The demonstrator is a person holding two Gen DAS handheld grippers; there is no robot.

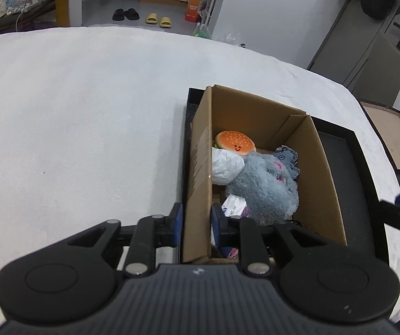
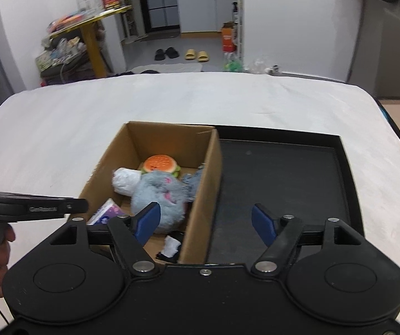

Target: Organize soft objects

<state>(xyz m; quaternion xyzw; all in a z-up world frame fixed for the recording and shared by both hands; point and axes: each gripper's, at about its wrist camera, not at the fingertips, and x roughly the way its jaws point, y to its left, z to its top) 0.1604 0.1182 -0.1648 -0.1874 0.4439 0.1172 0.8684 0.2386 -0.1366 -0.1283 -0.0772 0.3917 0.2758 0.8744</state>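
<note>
White bedding lies under our box (image 2: 200, 209). Our left gripper (image 1: 195, 217) pinches its wall at lower centre; our right gripper (image 2: 205, 223), wide open and empty, straddles the opposite wall, plush (image 2: 158, 195) up-left.

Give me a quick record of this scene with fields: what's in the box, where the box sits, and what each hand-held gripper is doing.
box: open cardboard box at the left end of a black tray
surface: white cloth
in the box: burger plush, white bag, grey plush, tissue pack
left hand-held gripper: clamped on the box's left wall
right hand-held gripper: open, holds nothing, straddling the box's right wall
</note>
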